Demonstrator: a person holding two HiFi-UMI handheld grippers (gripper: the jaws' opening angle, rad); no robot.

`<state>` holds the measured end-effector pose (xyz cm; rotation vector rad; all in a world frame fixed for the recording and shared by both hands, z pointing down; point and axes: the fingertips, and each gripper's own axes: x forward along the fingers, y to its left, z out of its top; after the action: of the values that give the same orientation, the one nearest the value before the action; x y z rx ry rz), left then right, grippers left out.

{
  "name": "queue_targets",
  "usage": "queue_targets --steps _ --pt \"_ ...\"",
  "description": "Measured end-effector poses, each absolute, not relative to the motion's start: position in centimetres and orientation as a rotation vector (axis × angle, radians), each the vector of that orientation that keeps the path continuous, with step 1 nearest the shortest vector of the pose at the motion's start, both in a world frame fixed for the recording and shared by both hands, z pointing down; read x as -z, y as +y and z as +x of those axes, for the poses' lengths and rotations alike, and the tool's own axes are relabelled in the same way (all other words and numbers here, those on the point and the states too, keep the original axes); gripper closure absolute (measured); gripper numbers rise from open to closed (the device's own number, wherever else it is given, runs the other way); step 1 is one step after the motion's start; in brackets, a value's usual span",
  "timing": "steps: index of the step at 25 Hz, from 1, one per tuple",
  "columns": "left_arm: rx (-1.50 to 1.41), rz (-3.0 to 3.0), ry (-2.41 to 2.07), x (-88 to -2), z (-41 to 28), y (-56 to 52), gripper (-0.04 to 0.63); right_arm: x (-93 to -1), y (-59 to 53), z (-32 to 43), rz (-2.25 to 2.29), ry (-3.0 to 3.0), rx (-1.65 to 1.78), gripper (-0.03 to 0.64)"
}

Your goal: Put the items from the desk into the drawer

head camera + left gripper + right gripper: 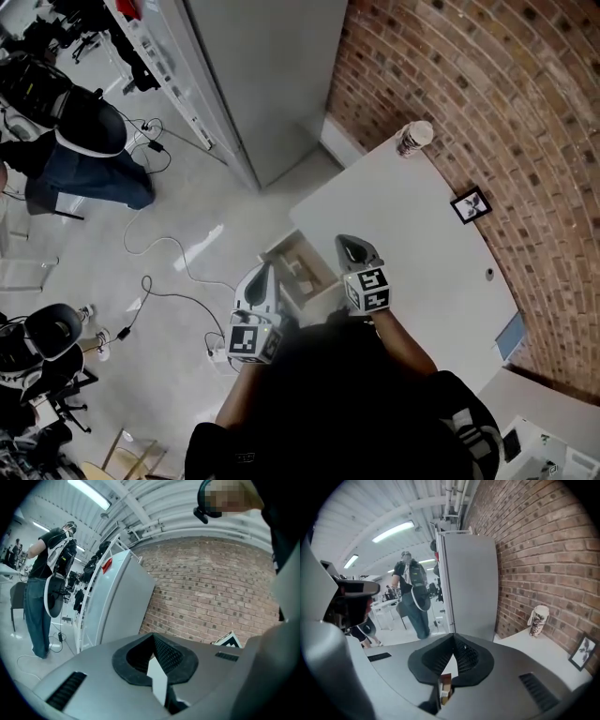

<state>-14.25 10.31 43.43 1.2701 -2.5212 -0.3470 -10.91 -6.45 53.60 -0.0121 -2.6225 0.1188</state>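
The white desk [412,244] stands against a brick wall. On it are a patterned paper cup [413,138] at the far corner and a small black picture frame [471,204] by the wall. Both also show in the right gripper view, the cup [537,619] and the frame [582,652]. An open drawer [302,267] with a wooden inside sticks out from the desk's left side, with some things in it. My left gripper [265,274] hangs just left of the drawer, my right gripper [349,247] just above its right edge. Both are shut, tips touching, and hold nothing.
A tall grey cabinet [272,75] stands beyond the desk. Cables [159,281] run across the floor on the left. A person [412,592] stands farther back, near chairs. A blue flat thing [511,336] lies at the desk's near right edge.
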Motion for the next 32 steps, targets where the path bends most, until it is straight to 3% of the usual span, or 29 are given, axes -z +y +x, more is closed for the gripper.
queue_targets --steps 12,32 --pt "0.326 1.329 -2.535 -42.1 -14.0 7.1 0.601 -46.5 -8.1 -8.9 0.008 -2.77 -0.129 0.615" --pt "0.321 1.308 -2.54 -42.0 -13.7 7.1 0.601 -45.8 -7.6 -8.5 -0.03 -2.783 -0.107 0.617"
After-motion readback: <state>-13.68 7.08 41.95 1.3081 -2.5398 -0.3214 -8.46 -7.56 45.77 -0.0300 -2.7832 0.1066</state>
